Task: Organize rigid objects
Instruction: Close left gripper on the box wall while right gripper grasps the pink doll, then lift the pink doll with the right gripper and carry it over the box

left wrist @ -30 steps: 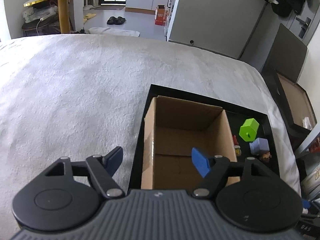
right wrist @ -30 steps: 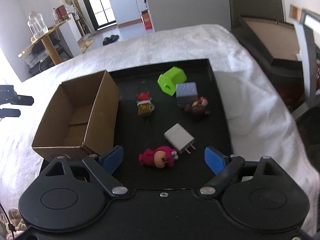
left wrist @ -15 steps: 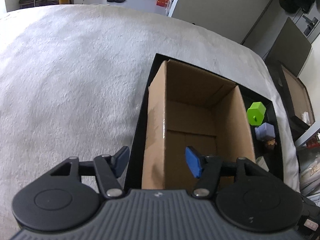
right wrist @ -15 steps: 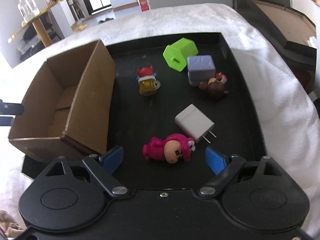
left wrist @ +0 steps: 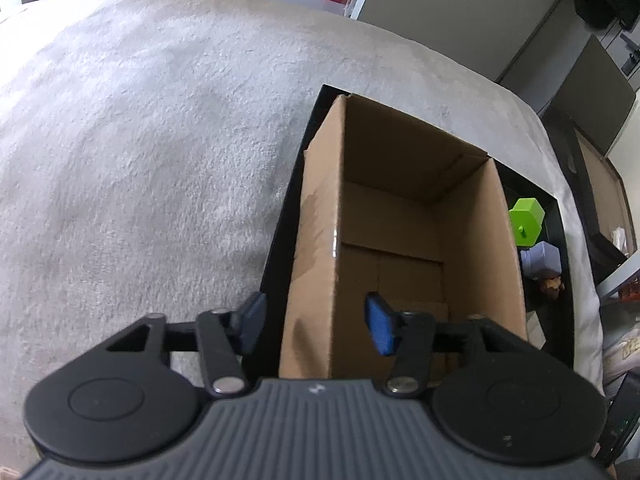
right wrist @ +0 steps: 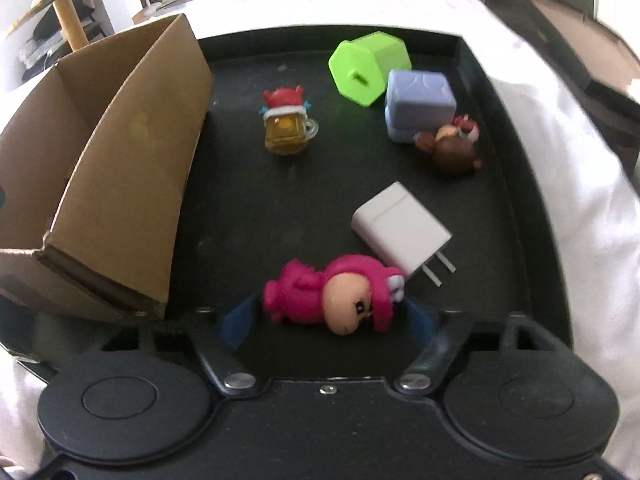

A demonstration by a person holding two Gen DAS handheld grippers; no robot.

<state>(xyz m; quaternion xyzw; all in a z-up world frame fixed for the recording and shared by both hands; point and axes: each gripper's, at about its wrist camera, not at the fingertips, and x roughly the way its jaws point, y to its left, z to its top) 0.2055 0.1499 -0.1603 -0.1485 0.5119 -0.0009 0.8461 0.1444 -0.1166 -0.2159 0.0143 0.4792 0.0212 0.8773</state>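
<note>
Pink figure (right wrist: 332, 296) between closing right tool (right wrist: 328, 318) pads, left tool (left wrist: 316, 320) closing astride box wall (left wrist: 316, 248) — tray (right wrist: 520, 184) rim near

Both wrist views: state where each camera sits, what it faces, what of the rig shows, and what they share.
Left wrist: on the left gripper, angled down at the cardboard box, its closing jaws astride one wall.
Right wrist: on the right gripper, angled down at the black tray, jaws closing around the pink doll.
Shared: box, tray, green block.

Three figurines (right wrist: 332, 294), two blocks (right wrist: 368, 66), one charger (right wrist: 400, 230), box (right wrist: 120, 184).
</note>
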